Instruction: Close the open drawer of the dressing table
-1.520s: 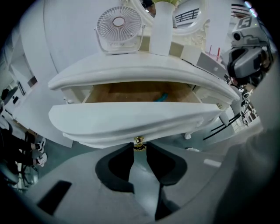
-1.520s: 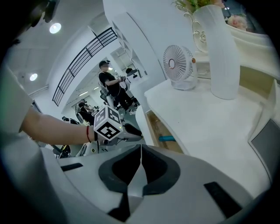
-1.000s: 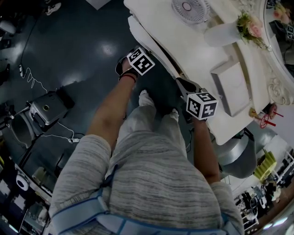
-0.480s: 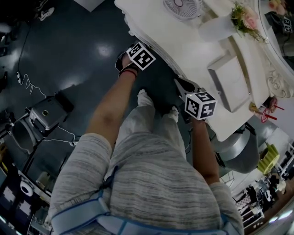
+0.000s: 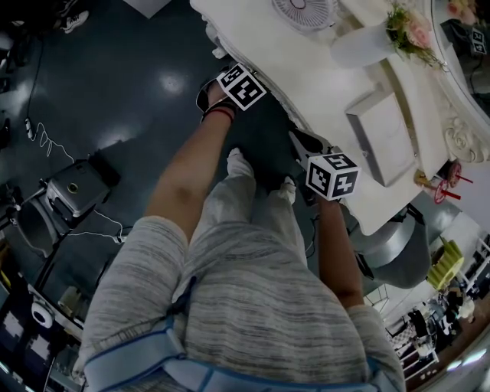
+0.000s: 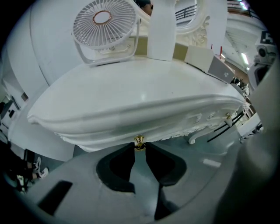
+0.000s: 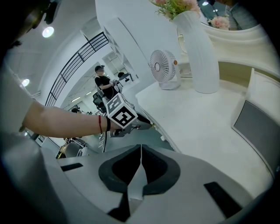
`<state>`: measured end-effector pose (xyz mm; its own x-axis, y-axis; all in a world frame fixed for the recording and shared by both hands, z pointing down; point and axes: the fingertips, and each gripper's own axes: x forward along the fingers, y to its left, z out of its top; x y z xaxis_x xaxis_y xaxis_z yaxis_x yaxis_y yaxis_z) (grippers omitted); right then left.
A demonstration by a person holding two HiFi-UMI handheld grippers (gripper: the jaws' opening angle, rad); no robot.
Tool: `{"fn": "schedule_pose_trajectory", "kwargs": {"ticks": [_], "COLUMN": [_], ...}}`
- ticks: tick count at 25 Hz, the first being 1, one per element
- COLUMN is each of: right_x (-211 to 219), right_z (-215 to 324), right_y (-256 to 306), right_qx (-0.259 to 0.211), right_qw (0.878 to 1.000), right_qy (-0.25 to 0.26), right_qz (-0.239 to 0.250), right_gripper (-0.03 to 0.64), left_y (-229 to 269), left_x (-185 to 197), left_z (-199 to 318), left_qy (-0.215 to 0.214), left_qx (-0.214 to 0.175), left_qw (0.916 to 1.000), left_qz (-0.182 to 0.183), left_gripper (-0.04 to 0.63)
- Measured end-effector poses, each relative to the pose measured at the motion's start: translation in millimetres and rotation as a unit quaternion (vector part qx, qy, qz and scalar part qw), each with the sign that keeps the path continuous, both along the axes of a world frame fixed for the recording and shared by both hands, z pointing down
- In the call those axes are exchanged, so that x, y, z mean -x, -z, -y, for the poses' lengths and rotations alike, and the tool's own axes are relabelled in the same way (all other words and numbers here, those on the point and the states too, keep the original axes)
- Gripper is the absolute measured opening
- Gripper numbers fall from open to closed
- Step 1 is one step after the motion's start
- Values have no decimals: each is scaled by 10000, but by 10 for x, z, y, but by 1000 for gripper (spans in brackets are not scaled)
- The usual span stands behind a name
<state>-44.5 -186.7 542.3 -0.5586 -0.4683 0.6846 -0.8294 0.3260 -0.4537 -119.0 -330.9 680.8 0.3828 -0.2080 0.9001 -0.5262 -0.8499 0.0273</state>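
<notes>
The white dressing table (image 5: 321,84) stands in front of me. In the left gripper view its carved drawer front (image 6: 183,124) lies under the curved tabletop (image 6: 144,92), with a small gold knob (image 6: 139,141) at its middle. My left gripper (image 6: 139,146) has that knob between its tips; its jaws have just been closing and their pads touch it on both sides. The left gripper's marker cube (image 5: 242,86) sits at the table's front edge. My right gripper (image 7: 140,151) hangs shut and empty over the tabletop's right part, its cube (image 5: 334,175) beside the edge.
On the table stand a white fan (image 5: 305,11), a white vase with flowers (image 5: 367,53) and a flat grey box (image 5: 383,138). A second gold knob (image 6: 227,116) shows further right. Equipment and cables (image 5: 73,187) lie on the dark floor at the left. A person (image 7: 104,83) stands far off.
In the head view my left gripper has moved up and to the right, closer under the table's front edge. The right gripper has stayed where it was.
</notes>
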Motion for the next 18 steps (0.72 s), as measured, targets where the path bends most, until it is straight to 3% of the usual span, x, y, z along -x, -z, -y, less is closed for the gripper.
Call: {"fn": "schedule_pose_trajectory", "kwargs": {"ticks": [7,12,18], "right_x": [-44,-50,-45], "right_z": [4,22,106], "right_y": [-13,-34,12], "right_qx": [7,23,-56], "right_qw": [10000,10000,10000], "right_qy": [-7,-14,-16], "right_qz": [-42,-66,-68], "right_gripper": [12,12,12], "left_y": [0,7,102], "left_x": [-38,-51,-15], "left_z": [45,6,2], "left_qy": [-6,140,213], "left_qx": [-8,149,-2], "left_qw": [10000,9995,9990], "left_qz": [-24,-233,-384], "left_gripper": [87,92,106]}}
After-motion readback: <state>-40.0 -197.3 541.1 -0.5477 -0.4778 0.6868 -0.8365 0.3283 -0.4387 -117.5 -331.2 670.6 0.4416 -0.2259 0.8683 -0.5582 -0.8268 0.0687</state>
